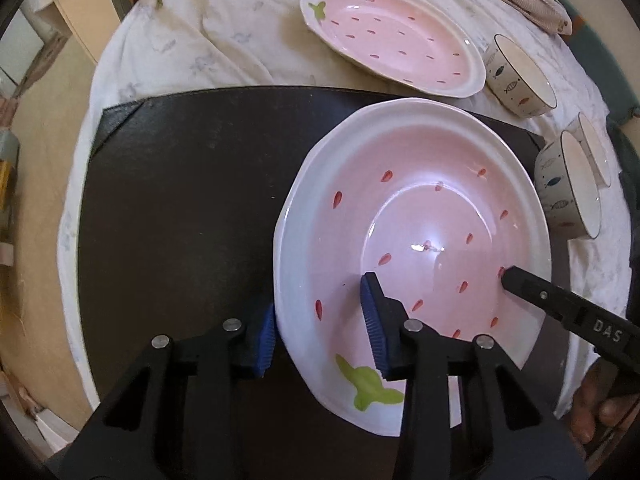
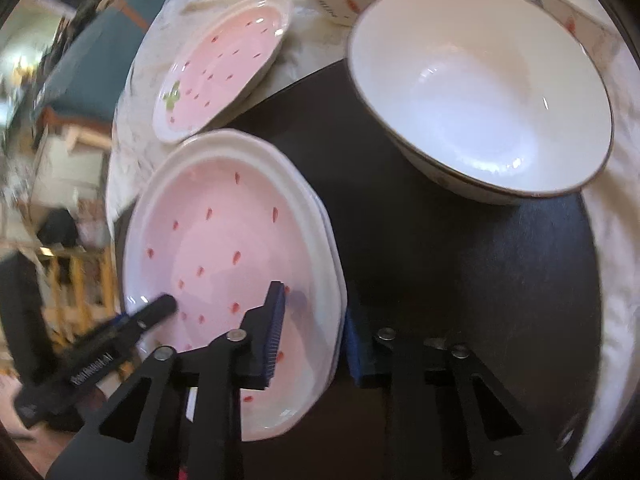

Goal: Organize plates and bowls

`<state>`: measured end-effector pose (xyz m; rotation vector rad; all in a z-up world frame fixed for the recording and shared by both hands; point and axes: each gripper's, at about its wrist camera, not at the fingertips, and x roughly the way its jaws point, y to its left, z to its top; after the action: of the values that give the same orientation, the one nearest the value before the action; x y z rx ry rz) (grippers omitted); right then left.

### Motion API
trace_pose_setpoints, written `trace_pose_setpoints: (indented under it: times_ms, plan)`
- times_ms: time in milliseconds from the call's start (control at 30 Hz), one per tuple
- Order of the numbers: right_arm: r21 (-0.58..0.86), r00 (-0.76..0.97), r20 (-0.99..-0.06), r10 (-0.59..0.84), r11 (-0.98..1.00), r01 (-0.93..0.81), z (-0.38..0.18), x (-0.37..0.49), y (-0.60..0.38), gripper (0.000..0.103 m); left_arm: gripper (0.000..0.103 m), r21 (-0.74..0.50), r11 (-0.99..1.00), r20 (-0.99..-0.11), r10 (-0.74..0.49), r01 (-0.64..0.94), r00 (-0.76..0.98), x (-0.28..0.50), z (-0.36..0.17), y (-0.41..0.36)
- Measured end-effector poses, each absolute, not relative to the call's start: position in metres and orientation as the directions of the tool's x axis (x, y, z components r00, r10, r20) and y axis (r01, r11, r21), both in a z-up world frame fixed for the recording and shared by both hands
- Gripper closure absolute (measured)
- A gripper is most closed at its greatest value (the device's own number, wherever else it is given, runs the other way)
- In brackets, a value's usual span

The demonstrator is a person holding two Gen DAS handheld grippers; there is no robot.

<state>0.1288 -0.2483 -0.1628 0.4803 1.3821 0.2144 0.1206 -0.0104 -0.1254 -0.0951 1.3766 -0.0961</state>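
A pink strawberry-pattern plate (image 1: 420, 208) (image 2: 224, 240) lies on a dark mat (image 1: 180, 200) (image 2: 440, 272). A second white rim (image 2: 333, 252) shows just beneath its edge. My left gripper (image 1: 320, 300) straddles the plate's near rim, one blue pad outside and one on the pink inside, shut on it. My right gripper (image 2: 314, 304) clamps the opposite rim the same way; one of its fingers (image 1: 516, 276) shows inside the plate in the left wrist view. Another pink plate (image 1: 392, 40) (image 2: 224, 68) rests on the white cloth beyond.
Fish-pattern bowls stand at the right: one (image 1: 520, 76) beside the far plate, two more (image 1: 568, 188) by the mat's edge. In the right wrist view a big white bowl (image 2: 480, 92) sits close on the mat. A person's hand (image 1: 600, 412) is at lower right.
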Motion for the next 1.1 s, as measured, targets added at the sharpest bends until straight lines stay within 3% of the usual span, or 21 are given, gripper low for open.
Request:
trace_pose_setpoints:
  times_ms: [633, 1100]
  plan:
    - [0.455, 0.142, -0.887, 0.439, 0.885, 0.105, -0.160, 0.089, -0.254, 0.077, 0.073, -0.097, 0.994, -0.978, -0.105, 0.054, 0.178, 0.084, -0.117, -0.010]
    - [0.409, 0.148, -0.906, 0.396, 0.909, 0.074, -0.155, 0.093, -0.247, 0.074, 0.069, -0.040, 0.995, -0.978, -0.059, 0.094, 0.201, 0.082, -0.117, -0.018]
